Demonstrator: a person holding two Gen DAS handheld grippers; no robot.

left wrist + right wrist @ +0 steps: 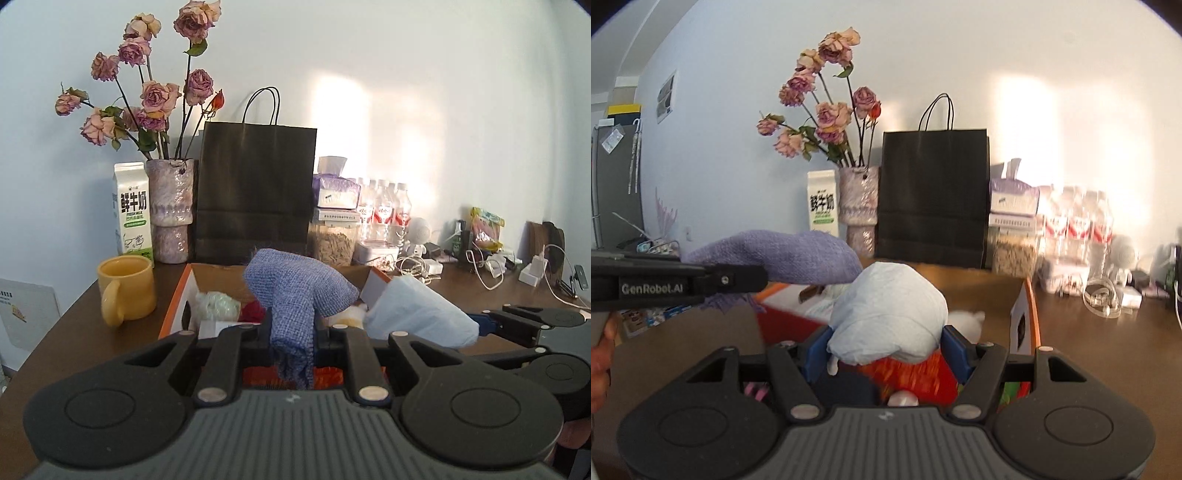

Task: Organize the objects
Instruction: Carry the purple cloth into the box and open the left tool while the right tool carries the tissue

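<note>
My left gripper [291,332] is shut on a blue woven cloth [295,291], which bulges above the jaws and hangs down between them. It hovers over an open cardboard box with an orange rim [177,295] that holds a pale green thing, a red thing and white soft items. To the right, my right gripper [476,326] carries a pale blue soft bundle [417,314]. In the right wrist view that gripper [886,350] has its blue pads pressed on both sides of the bundle [890,310], above the box [1032,306]. The left gripper [753,280] with the cloth [783,258] is at the left.
A yellow mug [127,291] stands left of the box. Behind it along the wall are a milk carton [133,210], a vase of dried roses [170,210], a black paper bag [255,195], a seed jar [332,240] and water bottles [384,210]. Cables and chargers [491,266] lie far right.
</note>
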